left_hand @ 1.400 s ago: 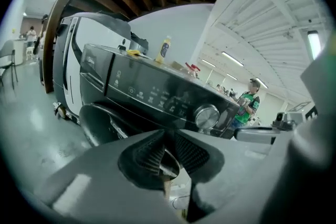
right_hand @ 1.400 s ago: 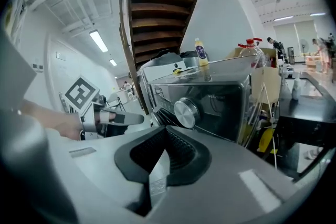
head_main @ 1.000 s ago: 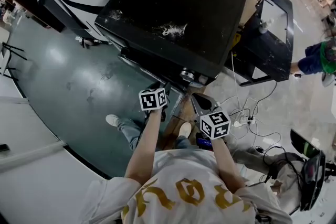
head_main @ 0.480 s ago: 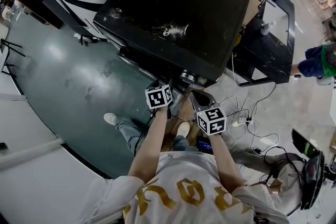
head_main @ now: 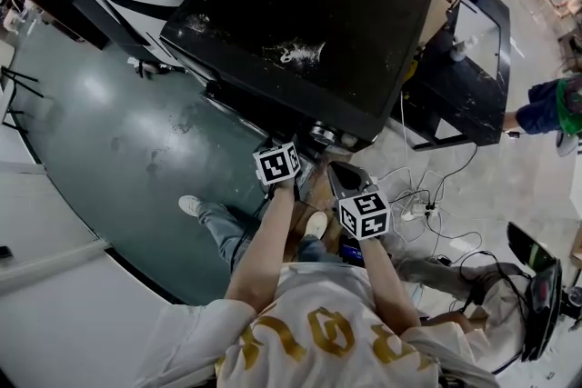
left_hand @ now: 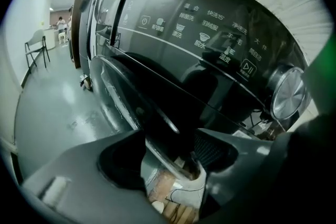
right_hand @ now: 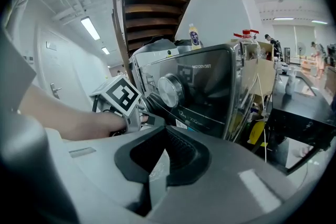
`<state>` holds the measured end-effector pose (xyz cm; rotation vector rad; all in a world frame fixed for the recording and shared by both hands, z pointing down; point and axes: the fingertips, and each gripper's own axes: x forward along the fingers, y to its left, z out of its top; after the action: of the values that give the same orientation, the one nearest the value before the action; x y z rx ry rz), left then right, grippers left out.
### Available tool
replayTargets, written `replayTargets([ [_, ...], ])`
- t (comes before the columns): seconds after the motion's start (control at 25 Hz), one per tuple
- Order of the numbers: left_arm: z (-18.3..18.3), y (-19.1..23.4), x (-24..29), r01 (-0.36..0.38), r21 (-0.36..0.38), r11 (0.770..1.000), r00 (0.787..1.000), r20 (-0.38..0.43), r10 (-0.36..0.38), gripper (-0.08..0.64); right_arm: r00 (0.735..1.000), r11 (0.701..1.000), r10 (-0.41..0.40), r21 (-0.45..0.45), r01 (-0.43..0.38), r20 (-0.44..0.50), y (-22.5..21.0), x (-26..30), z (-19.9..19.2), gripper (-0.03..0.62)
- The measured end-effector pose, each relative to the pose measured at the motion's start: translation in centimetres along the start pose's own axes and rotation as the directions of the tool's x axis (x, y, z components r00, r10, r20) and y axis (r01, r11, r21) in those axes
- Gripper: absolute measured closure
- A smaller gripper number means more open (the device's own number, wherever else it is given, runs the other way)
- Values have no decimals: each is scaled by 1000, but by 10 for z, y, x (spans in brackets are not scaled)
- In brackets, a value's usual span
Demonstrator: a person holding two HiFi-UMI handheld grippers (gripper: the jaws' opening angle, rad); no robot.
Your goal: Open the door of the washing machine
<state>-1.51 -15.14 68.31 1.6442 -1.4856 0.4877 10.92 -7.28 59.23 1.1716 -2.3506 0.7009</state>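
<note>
1. The glossy black front-load washing machine (head_main: 309, 32) is seen on the floor right in front of the person. Its dark curved glass door (left_hand: 152, 113) is set in the front face, below the touch panel (left_hand: 220, 39) and the round silver dial (left_hand: 287, 93).
2. Left gripper (left_hand: 170, 157): jaws are held apart w/ the door's rim strip running between them. No clamp is seen yet.
3. Right gripper (right_hand: 155, 165): jaws are drawn together, nothing is held, and it is held just off the machine's front.
4. Handling, as judged: the door is prob. stiff, latch-held and hinged. The glass is slick, so a pinch on the flat face is likely to slip. Hold is best taken at the rim edge opp. the hinge, w/ the pull made outward along the arc.
</note>
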Motion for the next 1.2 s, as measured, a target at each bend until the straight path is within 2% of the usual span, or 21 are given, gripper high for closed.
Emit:
replayTargets([
  [0.36, -6, 2, 0, 37, -45, 998, 999, 1, -37, 290, 998, 1000, -5, 19, 4, 55, 3, -5, 17, 569],
  [0.88, -28, 19, -18, 88, -14, 996, 996, -21, -89, 295, 995, 1000, 12, 5, -12, 98, 19, -1, 27, 569],
  [1.2, -47, 38, -37, 84, 3, 996, 996, -34, -84, 311, 994, 998, 52, -29, -49, 93, 42, 5, 27, 569],
])
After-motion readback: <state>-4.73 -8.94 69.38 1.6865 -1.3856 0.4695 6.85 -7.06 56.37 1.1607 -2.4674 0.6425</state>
